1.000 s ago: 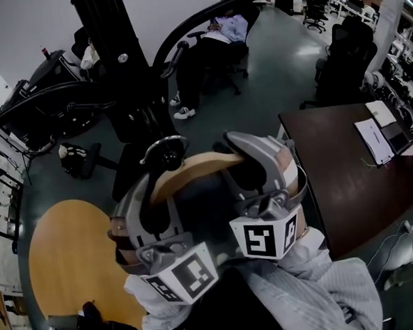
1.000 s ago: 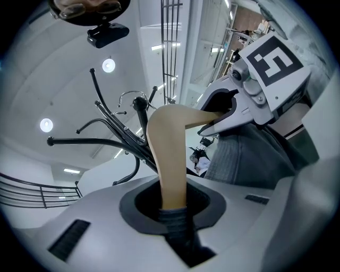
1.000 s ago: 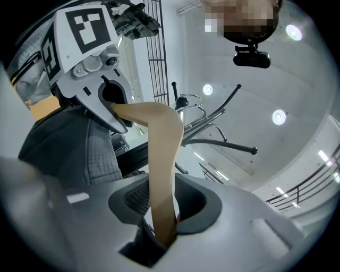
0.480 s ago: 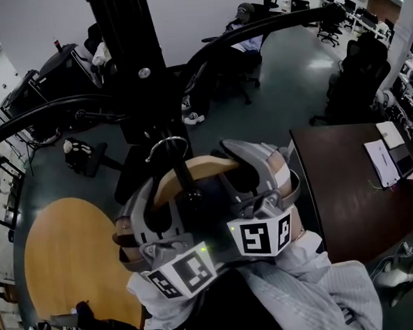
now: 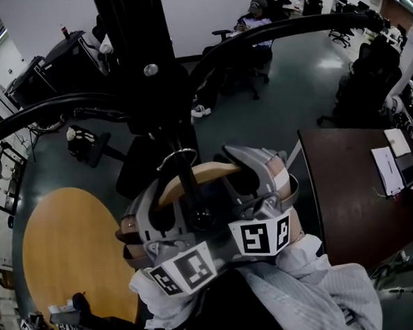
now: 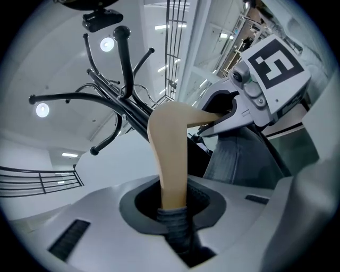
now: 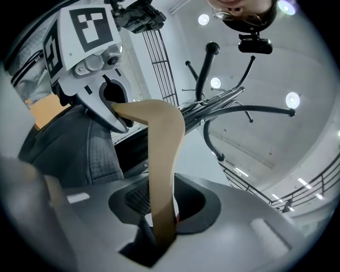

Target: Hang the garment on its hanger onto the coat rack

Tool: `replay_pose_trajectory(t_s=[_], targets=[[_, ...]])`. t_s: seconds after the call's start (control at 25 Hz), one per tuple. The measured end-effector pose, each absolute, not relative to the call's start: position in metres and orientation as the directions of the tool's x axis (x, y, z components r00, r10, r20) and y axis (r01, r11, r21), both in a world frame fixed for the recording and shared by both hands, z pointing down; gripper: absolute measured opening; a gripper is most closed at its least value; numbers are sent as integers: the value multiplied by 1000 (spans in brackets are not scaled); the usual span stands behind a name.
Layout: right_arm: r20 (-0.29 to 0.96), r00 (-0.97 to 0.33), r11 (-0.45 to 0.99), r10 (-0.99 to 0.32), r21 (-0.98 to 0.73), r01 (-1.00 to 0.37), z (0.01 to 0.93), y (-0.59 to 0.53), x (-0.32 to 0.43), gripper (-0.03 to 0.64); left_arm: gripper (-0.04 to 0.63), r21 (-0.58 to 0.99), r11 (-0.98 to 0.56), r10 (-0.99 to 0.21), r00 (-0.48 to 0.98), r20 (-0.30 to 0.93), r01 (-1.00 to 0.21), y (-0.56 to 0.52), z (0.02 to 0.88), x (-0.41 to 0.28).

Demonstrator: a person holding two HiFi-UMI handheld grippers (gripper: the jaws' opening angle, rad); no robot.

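A wooden hanger (image 5: 196, 174) with a metal hook (image 5: 175, 156) carries a grey garment (image 5: 308, 287). In the head view a black ball-tipped peg (image 5: 201, 215) of the coat rack (image 5: 138, 53) passes through the hook's loop. My left gripper (image 5: 156, 199) is shut on the hanger's left arm (image 6: 169, 154), with garment fabric in the jaws. On the other arm (image 7: 162, 164) my right gripper (image 5: 247, 171) is shut. Each gripper view shows the other gripper (image 6: 265, 74) (image 7: 87, 58) and the rack's curved arms (image 6: 119, 98) (image 7: 228, 109) overhead.
A round wooden table (image 5: 66, 260) lies lower left and a dark desk (image 5: 354, 186) with papers at right. Office chairs and a seated person (image 5: 250, 25) are beyond the rack. Long black rack arms (image 5: 282, 30) sweep over the grippers.
The peg's ball tip was level with the hook's loop a second ago. It now reaches well past the loop, so the hook has slid onto the peg. Both grips are unchanged.
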State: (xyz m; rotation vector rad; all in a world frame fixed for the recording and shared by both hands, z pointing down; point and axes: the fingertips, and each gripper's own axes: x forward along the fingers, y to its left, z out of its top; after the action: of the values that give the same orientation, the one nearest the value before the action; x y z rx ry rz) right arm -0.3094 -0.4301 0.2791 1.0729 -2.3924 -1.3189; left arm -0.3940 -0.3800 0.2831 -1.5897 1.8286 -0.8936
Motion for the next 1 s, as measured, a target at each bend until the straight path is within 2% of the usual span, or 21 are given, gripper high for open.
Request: replay_pose_trajectory(t_s=[0.4,0.8,1.0], targets=[[-164,-718,316,-677,816,-484,281,-431,-309,86,61,-793,104,-983,-181,9,-600,-383,287,-395],[-104,-739,392,-665,794,-465,282,-411,-297,100,64,-768,121,-984,-178,-9,-629,-361,284,-384],[-60,-761,442,-645,783,-437,281,-395,-299,115,133,-746,146,-984,-174,-40,-650,-346,277,-387]])
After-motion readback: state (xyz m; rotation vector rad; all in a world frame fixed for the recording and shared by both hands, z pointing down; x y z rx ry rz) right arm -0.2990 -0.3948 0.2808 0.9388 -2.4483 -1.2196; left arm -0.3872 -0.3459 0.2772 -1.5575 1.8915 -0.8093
